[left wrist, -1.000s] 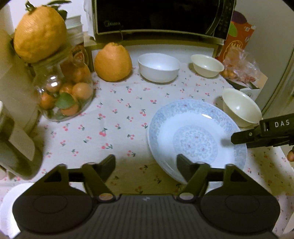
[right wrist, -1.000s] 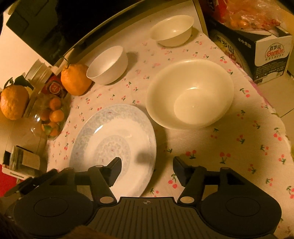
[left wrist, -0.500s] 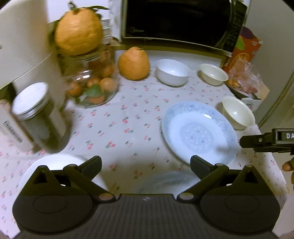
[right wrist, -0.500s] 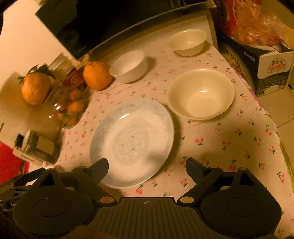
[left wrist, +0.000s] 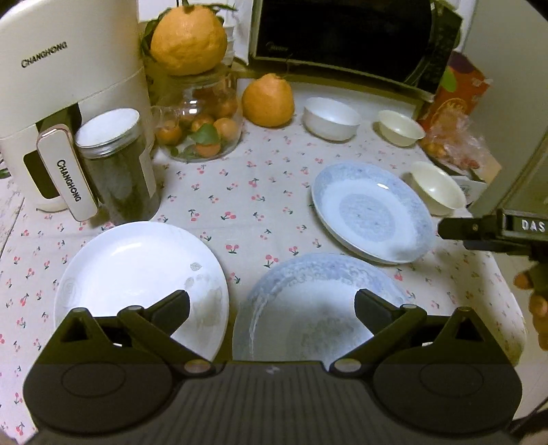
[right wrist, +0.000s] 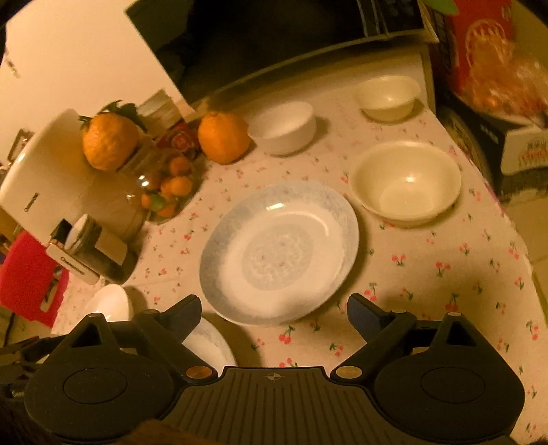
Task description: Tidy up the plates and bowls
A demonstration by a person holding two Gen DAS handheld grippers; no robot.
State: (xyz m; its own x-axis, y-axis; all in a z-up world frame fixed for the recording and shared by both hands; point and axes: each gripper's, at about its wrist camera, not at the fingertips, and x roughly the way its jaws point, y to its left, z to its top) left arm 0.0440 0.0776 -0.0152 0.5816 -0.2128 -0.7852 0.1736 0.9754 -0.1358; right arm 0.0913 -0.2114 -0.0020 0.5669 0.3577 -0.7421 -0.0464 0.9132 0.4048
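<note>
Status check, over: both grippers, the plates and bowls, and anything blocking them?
Left gripper open, empty, over near blue plate. Right gripper open, empty. Far blue plate, cream bowl unstacked. Nothing blocking.

- My left wrist camera looks down from the table's near edge, close above two plates, facing the microwave [left wrist: 342, 30].
- My right wrist camera looks in from the right, tilted.
- Both share the blue-rimmed plate [left wrist: 373, 210] [right wrist: 279, 251] and the bowls.

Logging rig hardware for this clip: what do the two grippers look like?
Both are matte black plastic: the left gripper and right gripper each have two angular fingers, brass-coloured pivot pins, round side housings and a ribbed centre plate. The right one's side reads "DAS" in white. No sleeves visible.
</note>
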